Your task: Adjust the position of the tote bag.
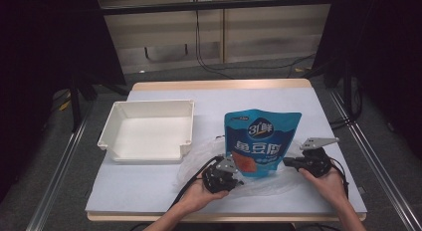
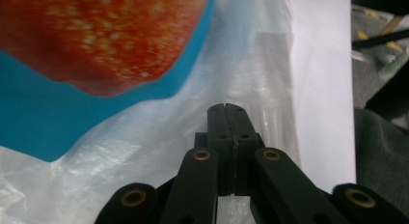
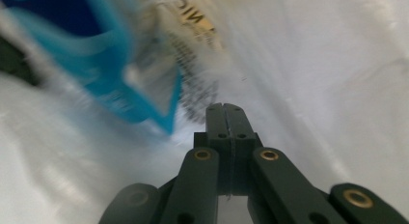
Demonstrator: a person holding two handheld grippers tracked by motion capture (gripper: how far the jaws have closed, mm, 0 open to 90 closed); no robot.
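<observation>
Blue pouch (image 1: 262, 141) stands upright on clear plastic bag (image 1: 199, 161) on the counter, between both jaws: left gripper (image 1: 234, 178) and right gripper (image 1: 287, 162) flank its base, closed, empty; left nearer.

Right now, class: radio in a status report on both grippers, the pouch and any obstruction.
Left gripper shut, at clear plastic bag. Right gripper shut, beside blue pouch. Pouch upright on bag. White tray apart at left, nothing blocking.

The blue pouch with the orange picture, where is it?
In the high view the blue pouch stands on the clear plastic bag, right of the white tray, between the left gripper and right gripper.
</observation>
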